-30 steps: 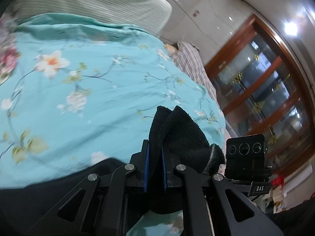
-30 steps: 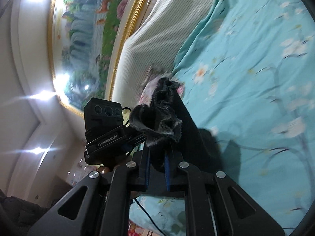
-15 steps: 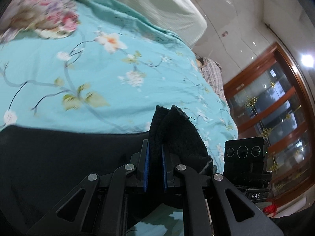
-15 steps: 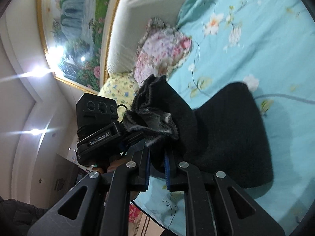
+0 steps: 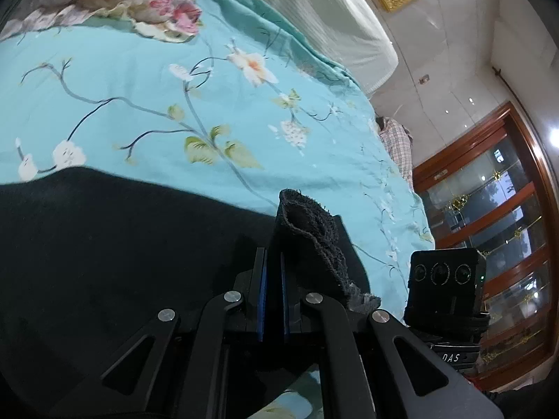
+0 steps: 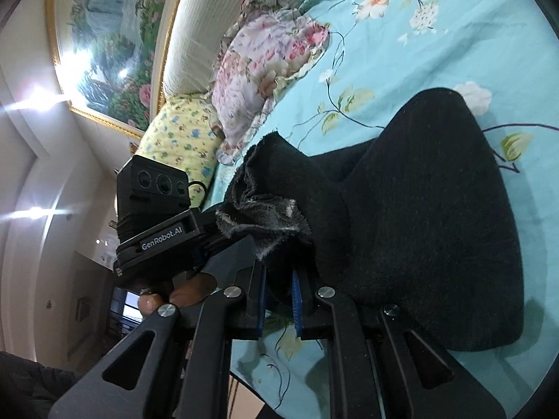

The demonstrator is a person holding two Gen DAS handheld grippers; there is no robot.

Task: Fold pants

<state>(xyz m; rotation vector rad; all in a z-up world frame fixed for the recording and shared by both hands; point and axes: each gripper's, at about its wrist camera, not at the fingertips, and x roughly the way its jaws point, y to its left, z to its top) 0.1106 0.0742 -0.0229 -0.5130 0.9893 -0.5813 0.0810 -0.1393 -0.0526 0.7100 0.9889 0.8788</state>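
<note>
The black pants [image 5: 104, 251] lie on a turquoise flowered bedsheet [image 5: 139, 97]. My left gripper [image 5: 273, 289] is shut on a frayed hem of the pants [image 5: 307, 230], which stands up between the blue pads. My right gripper [image 6: 279, 300] is shut on another frayed hem [image 6: 276, 209], low over the bed; the rest of the pants [image 6: 436, 209] spreads to its right. The other gripper's black camera box shows in each view: the right one in the left wrist view [image 5: 445, 282], the left one in the right wrist view [image 6: 153, 206].
A pink flowered pillow [image 6: 265, 66] and a yellow pillow [image 6: 181, 136] lie by the padded headboard [image 6: 195, 28]. A checked cloth [image 5: 396, 143] lies at the bed's far edge. A wooden glass cabinet [image 5: 496, 230] stands beyond it.
Both grippers have come down toward the bed with the hems held. More of the pants now lies flat on the sheet, and the pillows have come into view.
</note>
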